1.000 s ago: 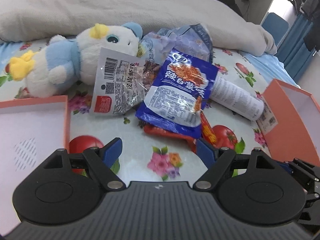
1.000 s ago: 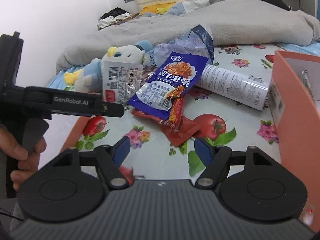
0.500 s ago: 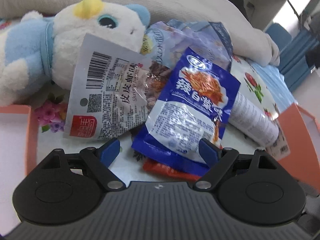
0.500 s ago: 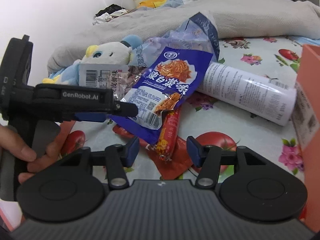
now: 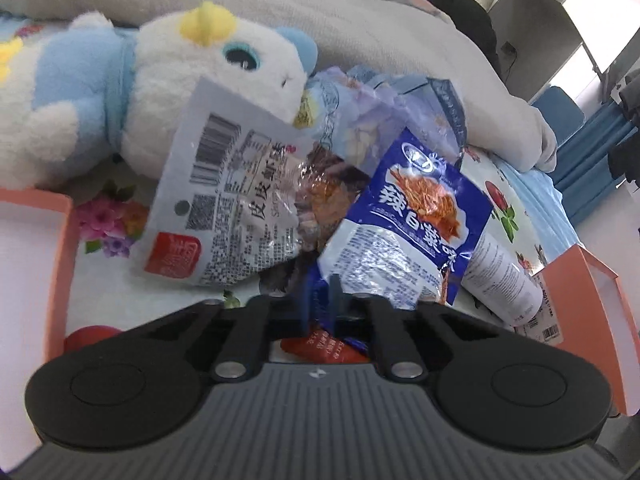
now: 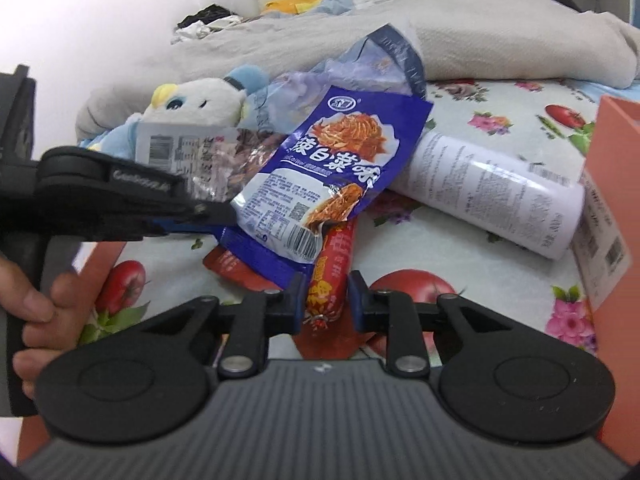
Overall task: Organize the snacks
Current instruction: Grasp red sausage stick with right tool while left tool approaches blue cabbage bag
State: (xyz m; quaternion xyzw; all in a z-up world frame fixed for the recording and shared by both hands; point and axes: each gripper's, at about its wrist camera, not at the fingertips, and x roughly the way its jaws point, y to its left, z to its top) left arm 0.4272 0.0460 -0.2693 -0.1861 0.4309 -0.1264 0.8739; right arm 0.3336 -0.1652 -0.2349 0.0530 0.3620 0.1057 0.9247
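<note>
1. Two grippers work the pile. The left gripper (image 5: 320, 300) is closing its jaws on the lower edge of the one blue snack packet (image 5: 408, 232), which sits pinched between its fingers.
2. The right gripper (image 6: 325, 300) has its fingers clamped on the one red sausage stick (image 6: 330, 276), which runs straight ahead from between them and passes under the blue packet.
3. One silver barcode packet (image 5: 224, 208) lies ahead and left of the left fingers, leaning on one plush toy (image 5: 152, 88).
4. One pale crumpled bag (image 5: 360, 112) lies beyond the fingers, behind the blue packet.
5. One white canister (image 6: 488, 196) lies on its side, ahead and right of the right fingers.
6. One flat red packet (image 5: 320, 350) lies just under the left fingers.
7. Two orange boxes flank the pile: the left box (image 5: 60, 264) and the right box (image 5: 592, 312).
8. A hand (image 6: 36, 308) holds the left gripper, left of the right fingers.
</note>
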